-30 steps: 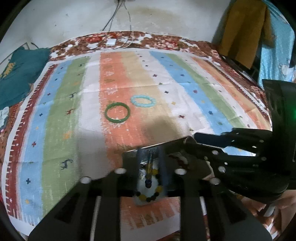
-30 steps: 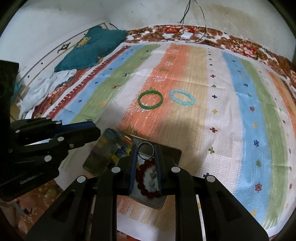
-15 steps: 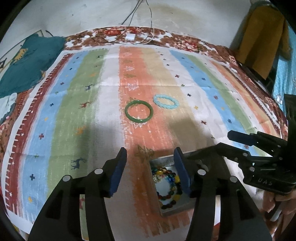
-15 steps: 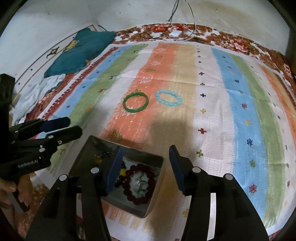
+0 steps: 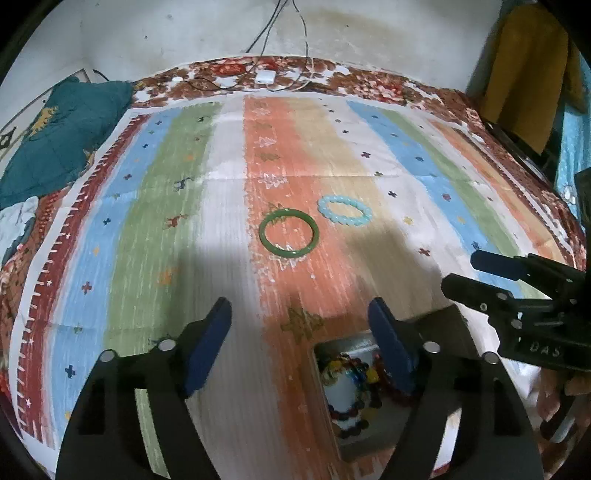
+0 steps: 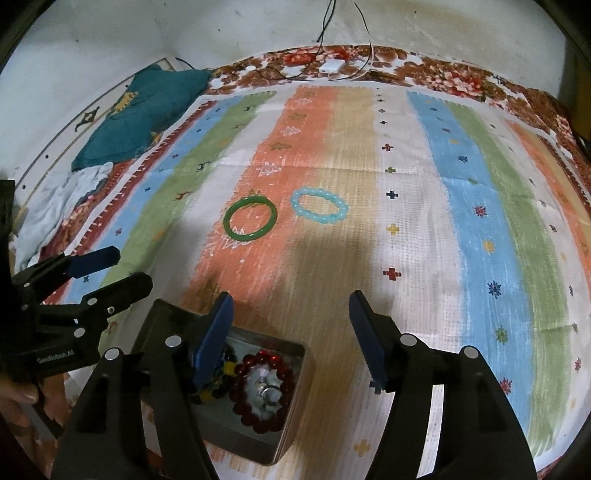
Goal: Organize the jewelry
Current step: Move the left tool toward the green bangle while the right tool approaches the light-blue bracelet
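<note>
Most of both views is a big striped cloth point(image 5: 229, 229) in orange, tan, white, blue and green bands with little crosses, trees and deer on it, spread over a red-brown floral bedsheet point(image 5: 369, 83) that peeks out along the top edge and sides. Behind that is a stained whitish wall point(image 5: 184, 33) with a couple of thin cables point(image 5: 280, 22) hanging down to a small white adapter point(image 5: 266, 76). A teal pillow or blanket point(image 5: 62, 144) sits at the upper left, and a mustard-yellow garment point(image 5: 524, 70) hangs at the upper right of the left view. Mid-frame on the orange stripe lies a green bangle point(image 5: 289, 237), with a pale blue beaded bracelet point(image 5: 344, 215) just beside it to the right, not touching. Near the bottom is a metal tin point(image 6: 291, 417) holding a dark red beaded bracelet point(image 6: 263, 391) and a multicoloured bead bracelet point(image 5: 347, 391). The left hand-held gripper point(image 5: 301, 354) has just been opening and its jaws are spread wide with nothing between them; one blue finger overlaps the tin in the picture. Same for the right hand-held gripper point(image 6: 291, 336): just been opening, empty, hovering at the tin's far edge.
</note>
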The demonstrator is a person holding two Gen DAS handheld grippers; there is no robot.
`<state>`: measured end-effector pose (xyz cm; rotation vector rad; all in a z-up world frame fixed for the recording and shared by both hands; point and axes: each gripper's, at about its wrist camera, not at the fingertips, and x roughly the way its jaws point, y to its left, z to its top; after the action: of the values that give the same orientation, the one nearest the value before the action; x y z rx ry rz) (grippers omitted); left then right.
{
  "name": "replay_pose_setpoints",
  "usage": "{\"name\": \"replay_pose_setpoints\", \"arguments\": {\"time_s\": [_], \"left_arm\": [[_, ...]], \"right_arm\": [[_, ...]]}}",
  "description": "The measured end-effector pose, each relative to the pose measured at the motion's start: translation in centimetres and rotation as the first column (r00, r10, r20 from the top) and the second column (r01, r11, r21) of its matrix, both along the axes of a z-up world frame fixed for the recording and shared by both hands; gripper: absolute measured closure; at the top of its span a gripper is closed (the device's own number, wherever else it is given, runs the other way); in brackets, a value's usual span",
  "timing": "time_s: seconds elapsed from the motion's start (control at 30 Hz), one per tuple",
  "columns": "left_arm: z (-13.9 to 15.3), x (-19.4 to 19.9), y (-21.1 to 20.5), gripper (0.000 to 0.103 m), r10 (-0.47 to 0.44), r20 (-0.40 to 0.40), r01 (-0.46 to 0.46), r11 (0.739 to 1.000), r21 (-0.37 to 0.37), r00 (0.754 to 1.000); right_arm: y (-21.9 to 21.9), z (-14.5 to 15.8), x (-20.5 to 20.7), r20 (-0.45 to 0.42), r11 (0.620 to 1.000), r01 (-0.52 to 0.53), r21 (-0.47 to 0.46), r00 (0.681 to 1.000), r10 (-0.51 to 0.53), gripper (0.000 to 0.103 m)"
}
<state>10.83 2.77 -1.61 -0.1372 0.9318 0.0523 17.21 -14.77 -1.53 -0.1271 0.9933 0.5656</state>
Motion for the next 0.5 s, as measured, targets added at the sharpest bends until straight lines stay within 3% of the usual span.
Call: {"name": "replay_pose_setpoints", "arguments": {"time_s": [0.5], "left_arm": [[-2.0,3.0,1.6,0.022,0.026,-0.022,-0.026,1.000,0.014,0.999]], "right_arm": [[0.8,-1.0,2.6,-0.006,1.000,0.011,-0.028,1.000,-0.011,0.037]]}}
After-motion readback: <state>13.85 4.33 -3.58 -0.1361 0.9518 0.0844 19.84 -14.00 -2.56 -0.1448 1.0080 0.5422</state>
